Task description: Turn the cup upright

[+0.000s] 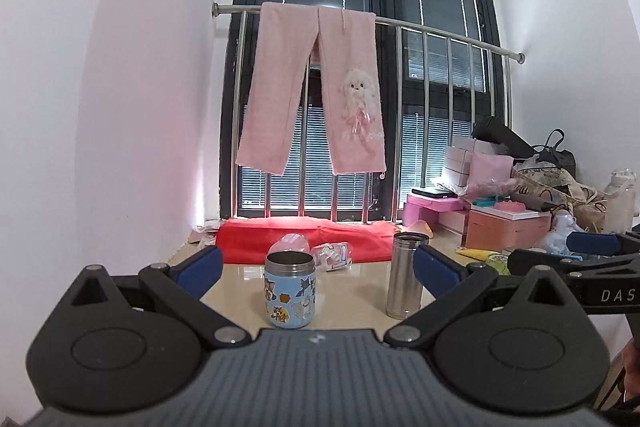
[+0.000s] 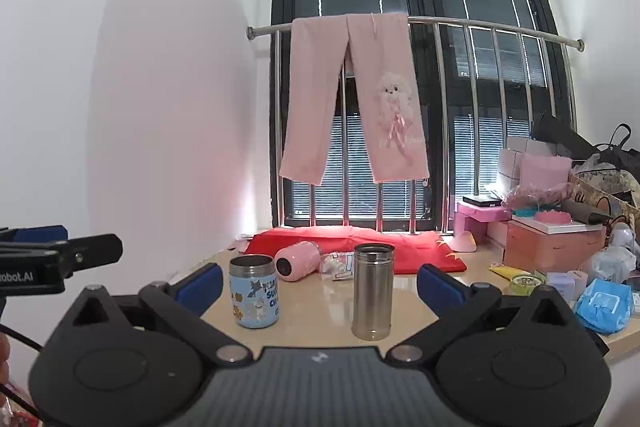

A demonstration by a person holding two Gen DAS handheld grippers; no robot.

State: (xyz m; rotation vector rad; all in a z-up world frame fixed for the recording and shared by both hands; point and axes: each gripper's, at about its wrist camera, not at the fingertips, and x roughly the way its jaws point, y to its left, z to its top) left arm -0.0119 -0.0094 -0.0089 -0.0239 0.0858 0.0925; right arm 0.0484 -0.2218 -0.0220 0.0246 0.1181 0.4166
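Nearest the left wrist camera, the left gripper (image 1: 318,269) stands with its blue-padded jaws spread wide and holding nothing, and the blue cartoon-print cup (image 1: 290,289) stands upright on the beige table (image 1: 352,301) between the fingertips, its steel rim open to the top and clear of both pads. A plain stainless steel tumbler (image 1: 404,275), also upright, stands just beside the right-hand pad; behind the cup a pink cup (image 1: 289,243) lies on its side near a red cloth (image 1: 304,239). The right gripper (image 1: 592,245) shows at the right edge, seen side-on so its opening cannot be told from here. Pink trousers (image 1: 316,87) hang over a steel rail (image 1: 440,29) before the dark window. From the right wrist camera, the right gripper (image 2: 320,285) is likewise wide open and empty, with the blue cartoon-print cup (image 2: 253,291) upright just inside its left pad and the stainless steel tumbler (image 2: 373,291) upright near the middle of the gap, neither touched. The pink cup (image 2: 298,261) lies tipped over behind them, its dark end facing the camera, against the red cloth (image 2: 400,245). The left gripper (image 2: 60,255) juts in at the left edge. Boxes and bags crowd the right side of the table (image 2: 320,315).
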